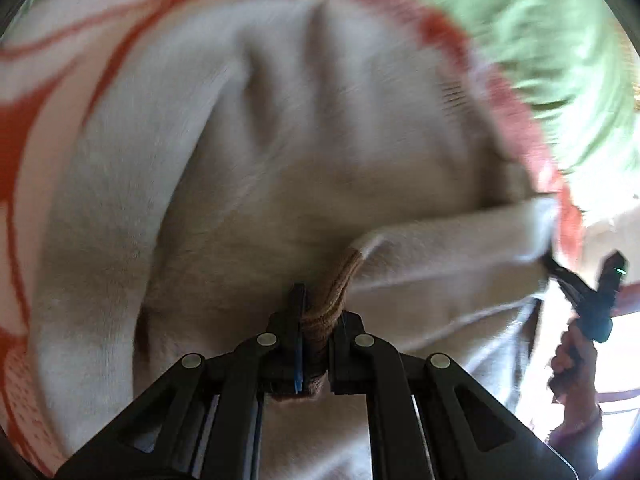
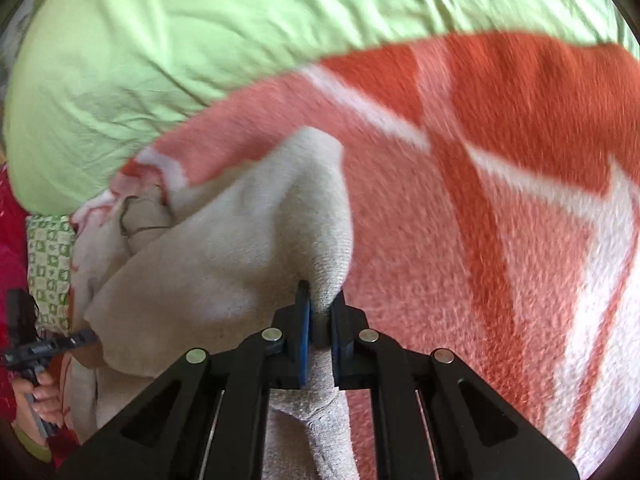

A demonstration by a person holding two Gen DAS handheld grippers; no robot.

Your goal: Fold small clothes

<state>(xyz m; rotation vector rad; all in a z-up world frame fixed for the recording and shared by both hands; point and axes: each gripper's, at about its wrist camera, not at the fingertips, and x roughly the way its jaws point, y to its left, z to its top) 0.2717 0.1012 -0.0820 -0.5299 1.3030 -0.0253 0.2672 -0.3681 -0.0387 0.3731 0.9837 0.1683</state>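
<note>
A bed covered by a light green, creased sheet (image 2: 200, 40) filled the background, and over it lay a fuzzy orange-red blanket with broad white stripes (image 2: 500, 200). On that blanket rested the small cream-white fleece garment (image 1: 300, 152), soft and rumpled, spreading across most of the left wrist view with long folds running through its middle.

The left gripper (image 1: 316, 320) pointed steeply down at the cloth, its jaws drawn tight on a tan ribbed cuff (image 1: 340, 284) at the garment's edge, the knit bunched between the black fingers and the blue pad. From that cuff a fold of the cream fabric stretched off to the right, toward the other tool.

The right gripper (image 2: 320, 316) had its jaws pinched narrow on a rounded corner of the same cream garment, the fabric humped up just ahead of the fingertips and trailing back underneath the tool. Seen from the left wrist camera, that gripper stood at the far right edge with a hand (image 1: 572, 360) wrapped round its handle; from the right wrist camera, the left tool showed at the lower left with fingers (image 2: 44, 396) closed about its grip, beside a red sleeve. A green-and-white patterned cloth (image 2: 50, 264) lay near the blanket's ragged corner at the left. Both views were streaked with blur.
</note>
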